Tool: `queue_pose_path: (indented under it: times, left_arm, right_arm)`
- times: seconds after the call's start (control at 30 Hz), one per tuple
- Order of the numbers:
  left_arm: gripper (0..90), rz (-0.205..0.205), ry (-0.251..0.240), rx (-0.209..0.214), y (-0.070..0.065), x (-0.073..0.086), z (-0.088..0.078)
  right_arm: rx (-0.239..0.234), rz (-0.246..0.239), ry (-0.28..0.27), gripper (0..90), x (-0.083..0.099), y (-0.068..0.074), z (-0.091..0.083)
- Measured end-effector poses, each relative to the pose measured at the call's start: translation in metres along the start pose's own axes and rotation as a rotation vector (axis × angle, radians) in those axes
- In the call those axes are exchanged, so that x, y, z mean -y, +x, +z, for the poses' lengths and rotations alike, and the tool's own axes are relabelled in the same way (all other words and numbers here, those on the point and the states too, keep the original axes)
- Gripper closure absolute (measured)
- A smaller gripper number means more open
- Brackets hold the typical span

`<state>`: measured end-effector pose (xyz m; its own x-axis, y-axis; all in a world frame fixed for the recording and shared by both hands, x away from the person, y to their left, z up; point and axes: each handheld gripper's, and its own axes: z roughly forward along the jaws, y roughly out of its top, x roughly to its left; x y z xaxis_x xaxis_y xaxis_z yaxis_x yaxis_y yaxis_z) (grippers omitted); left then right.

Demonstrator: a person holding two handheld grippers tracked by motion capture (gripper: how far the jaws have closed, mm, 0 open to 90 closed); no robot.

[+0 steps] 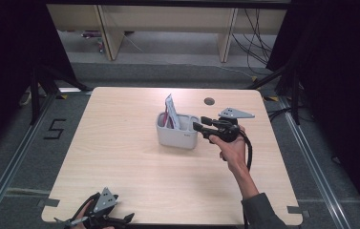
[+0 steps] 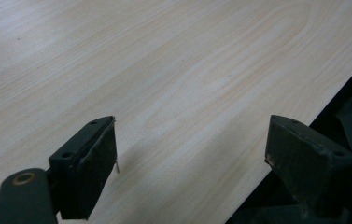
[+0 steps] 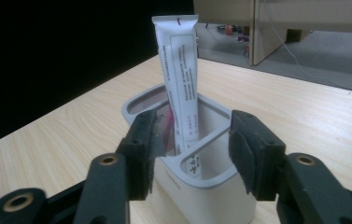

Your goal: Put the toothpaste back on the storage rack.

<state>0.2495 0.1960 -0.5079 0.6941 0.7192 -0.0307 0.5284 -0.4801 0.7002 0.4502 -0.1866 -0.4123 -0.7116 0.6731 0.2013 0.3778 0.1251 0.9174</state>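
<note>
Pale wooden table (image 1: 134,167) bearing a grey divided holder (image 1: 177,136) near its middle.
White tube (image 3: 179,84) is standing upright in the holder's compartment farther from the right gripper (image 3: 192,149), whose jaws are gaping empty just beside the holder's rim; left gripper (image 2: 190,161) is idling open at the table's near edge.

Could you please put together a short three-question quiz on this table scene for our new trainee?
1. True or false: the toothpaste tube lies flat on the table.
2. Which claw is beside the grey holder: A) left claw, B) right claw?
3. Fill in: the tube stands in the holder's ____ compartment, as seen from the right gripper view.

Key:
1. False; it stands upright in the holder.
2. B; the left claw sits near the table's near edge.
3. Far; the near one, closest to the claw, looks empty.
</note>
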Motion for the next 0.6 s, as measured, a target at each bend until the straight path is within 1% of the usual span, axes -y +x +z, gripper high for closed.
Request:
queue_pose_path:
  times: [0.03, 0.07, 0.1, 0.13, 0.17, 0.2, 0.23, 0.27, 0.3, 0.33, 0.37, 0.4, 0.43, 0.5, 0.53, 0.57, 0.6]
  left_arm:
    - [16.0, 0.0, 0.0, 0.0, 0.0, 0.0, 0.0]
    - [16.0, -0.001, 0.0, 0.0, 0.0, 0.0, 0.0]
    - [16.0, -0.001, 0.0, -0.001, 0.0, 0.0, 0.0]
    - [16.0, -0.007, -0.001, 0.0, 0.0, 0.0, 0.0]
    - [16.0, -0.001, -0.001, -0.001, 0.0, 0.0, 0.0]
    - [16.0, -0.001, -0.001, 0.0, 0.0, 0.0, 0.0]
    - [16.0, 0.0, -0.001, 0.0, 0.0, 0.0, 0.0]
    - [16.0, 0.0, 0.0, 0.0, 0.0, 0.0, 0.0]
    - [16.0, 0.0, -0.001, 0.0, 0.0, 0.0, 0.0]
    - [16.0, 0.0, -0.001, 0.0, 0.0, 0.0, 0.0]
    - [16.0, -0.001, -0.001, 0.0, 0.0, 0.0, 0.0]
    - [16.0, 0.0, 0.001, -0.004, -0.001, 0.0, -0.001]
    - [16.0, -0.001, 0.002, -0.003, -0.001, 0.0, -0.001]
    - [16.0, 0.001, 0.002, -0.002, -0.001, 0.0, -0.001]
    - [16.0, -0.001, 0.001, -0.008, -0.001, 0.0, 0.0]
    - [16.0, 0.001, 0.003, -0.009, 0.0, 0.0, -0.001]
    - [16.0, 0.001, 0.003, -0.009, 0.0, 0.0, -0.001]
  right_arm:
    - [0.007, 0.013, -0.003, 50.4, 0.0, 0.002, -0.002]
    - [0.005, 0.023, 0.008, 48.9, 0.001, 0.002, -0.002]
    - [0.011, -0.002, 0.0, 46.8, 0.001, 0.001, -0.003]
    - [0.023, -0.014, -0.012, 46.1, 0.001, 0.0, -0.003]
    - [0.01, 0.023, 0.006, 45.4, 0.001, 0.002, -0.004]
    - [0.023, 0.004, 0.005, 44.6, 0.001, 0.001, -0.005]
    - [0.012, 0.014, 0.002, 43.1, 0.002, 0.002, -0.005]
    - [0.016, 0.035, 0.011, 41.6, 0.003, 0.003, -0.006]
    - [0.017, 0.014, 0.008, 40.4, 0.003, 0.002, -0.006]
    - [0.019, 0.036, 0.017, 39.5, 0.003, 0.003, -0.008]
    - [0.013, 0.04, 0.017, 38.7, 0.004, 0.003, -0.008]
    - [0.027, 0.027, 0.017, 37.9, 0.004, 0.003, -0.009]
    - [0.022, 0.025, 0.022, 37.1, 0.005, 0.002, -0.009]
    - [0.031, 0.037, 0.018, 35.6, 0.007, 0.001, -0.01]
    - [0.028, 0.045, 0.029, 34.9, 0.008, 0.001, -0.011]
    - [0.053, 0.025, 0.028, 34.7, 0.008, 0.0, -0.013]
    - [0.044, 0.038, 0.033, 34.0, 0.009, 0.0, -0.013]
